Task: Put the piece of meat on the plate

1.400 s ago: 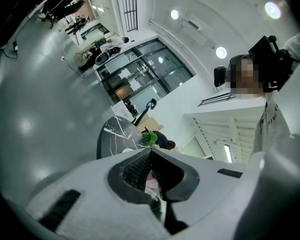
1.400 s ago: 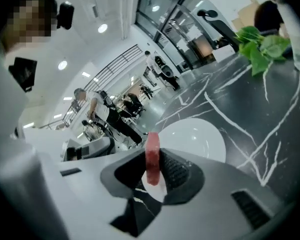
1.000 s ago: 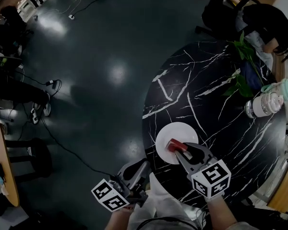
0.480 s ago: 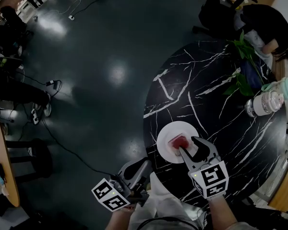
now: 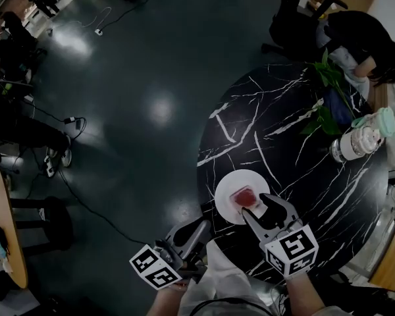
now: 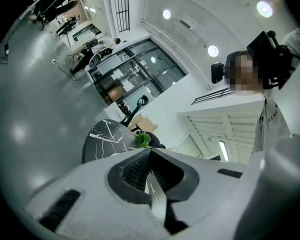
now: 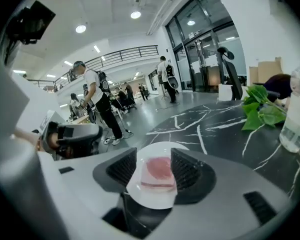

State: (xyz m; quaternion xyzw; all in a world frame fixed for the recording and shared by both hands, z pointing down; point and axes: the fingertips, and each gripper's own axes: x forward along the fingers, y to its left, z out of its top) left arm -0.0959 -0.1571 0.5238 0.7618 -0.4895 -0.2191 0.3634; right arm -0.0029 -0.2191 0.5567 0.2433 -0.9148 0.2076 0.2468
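On the round black white-veined marble bench (image 5: 296, 143), the pink-red square piece of meat (image 5: 244, 195) is lying on the round white plate (image 5: 225, 193). The right gripper (image 5: 262, 210) is hovering at the plate's near side, hiding that rim. Its jaws are opening wide, and the meat is showing between them, untouched by the pads. The left gripper (image 5: 196, 226) is hanging beside the bench edge, jaws together and empty. Both hands are being cut off by the head view's lower edge.
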